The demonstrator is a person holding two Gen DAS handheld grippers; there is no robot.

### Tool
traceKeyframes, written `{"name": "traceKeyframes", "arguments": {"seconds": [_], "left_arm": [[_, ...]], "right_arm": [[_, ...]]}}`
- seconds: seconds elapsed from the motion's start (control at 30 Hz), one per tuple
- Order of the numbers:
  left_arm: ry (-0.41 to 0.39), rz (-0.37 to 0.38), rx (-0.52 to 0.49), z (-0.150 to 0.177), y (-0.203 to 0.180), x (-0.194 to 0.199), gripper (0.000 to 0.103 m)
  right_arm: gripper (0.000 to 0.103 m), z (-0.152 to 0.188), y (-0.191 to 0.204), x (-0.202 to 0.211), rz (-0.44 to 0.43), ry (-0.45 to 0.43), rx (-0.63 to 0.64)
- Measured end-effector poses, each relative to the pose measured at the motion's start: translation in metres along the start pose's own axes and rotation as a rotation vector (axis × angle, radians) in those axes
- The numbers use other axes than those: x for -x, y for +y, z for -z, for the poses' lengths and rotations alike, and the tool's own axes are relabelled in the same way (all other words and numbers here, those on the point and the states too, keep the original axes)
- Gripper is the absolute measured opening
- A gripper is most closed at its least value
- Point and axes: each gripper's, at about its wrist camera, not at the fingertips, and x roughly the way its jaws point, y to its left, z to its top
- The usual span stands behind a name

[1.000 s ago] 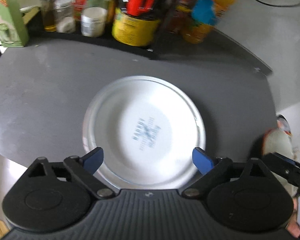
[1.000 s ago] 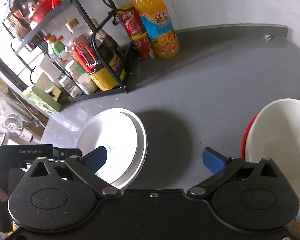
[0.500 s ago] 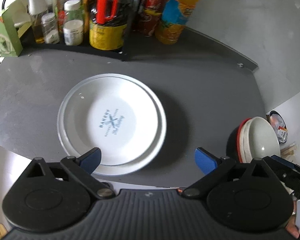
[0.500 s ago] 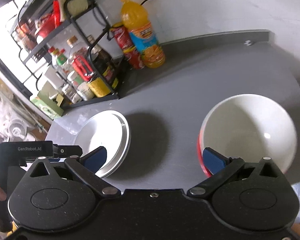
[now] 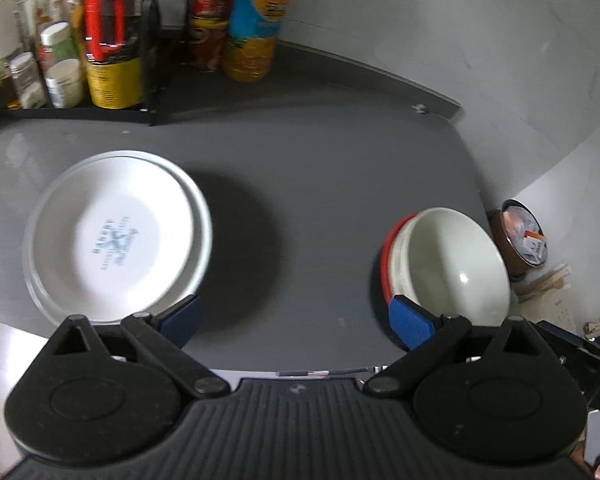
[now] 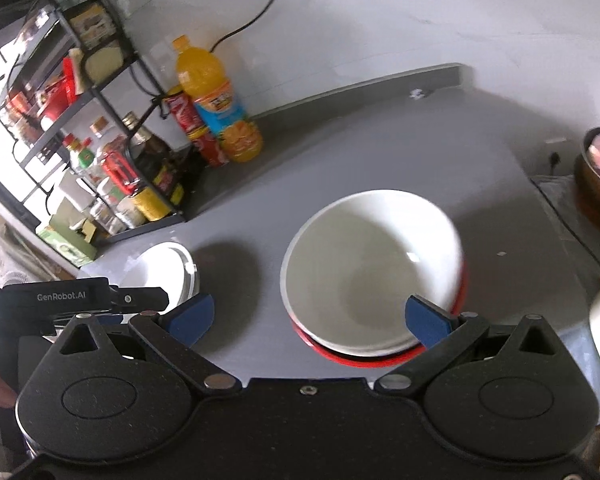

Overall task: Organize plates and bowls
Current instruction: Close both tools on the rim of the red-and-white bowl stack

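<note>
Your left black plastic tool (image 5: pixel 294 324) has a ribbed housing, round pivot discs, silver screws and blue pads. Your right black plastic tool (image 6: pixel 308 318) matches it; white "GenRobot.AI" lettering marks the left one's side.

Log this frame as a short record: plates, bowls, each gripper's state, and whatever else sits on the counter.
plates: white plate stack, left part of the grey counter
bowls: white bowl nested in red bowl, right part
left gripper: open, empty, above the counter
right gripper: open, empty, fingers either side of the bowls' near rim
background: orange drink bottle, condiment rack at the back
</note>
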Motion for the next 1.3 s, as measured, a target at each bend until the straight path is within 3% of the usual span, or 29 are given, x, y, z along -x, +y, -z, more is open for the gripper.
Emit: {"name": "traceKeyframes", "arguments": {"seconds": [0.53,0.7,0.97,1.07,1.3], "left_arm": [[0.054,0.056,-0.137,-0.015,-0.052,-0.058,0.098],[0.114,0.073,-0.133,-0.022,-0.052,-0.082,0.096],[0.194,0.073,-0.104,-0.031,-0.051,-0.121,0.081],[0.229,0.069,-0.093,-0.033,-0.052,-0.135,0.068],[0.282,0.101,-0.088,-0.035,-0.063,-0.158,0.05]], "right_arm": [[0.102,0.005,-0.049,0.002,0.124,-0.026,-0.112],[0.093,0.005,-0.066,-0.017,0.149,0.013,-0.191],[0.074,0.009,-0.086,-0.048,0.149,0.084,-0.285],[0.066,0.012,-0.095,-0.058,0.156,0.107,-0.333],[0.057,0.016,-0.108,-0.073,0.146,0.144,-0.404]]}}
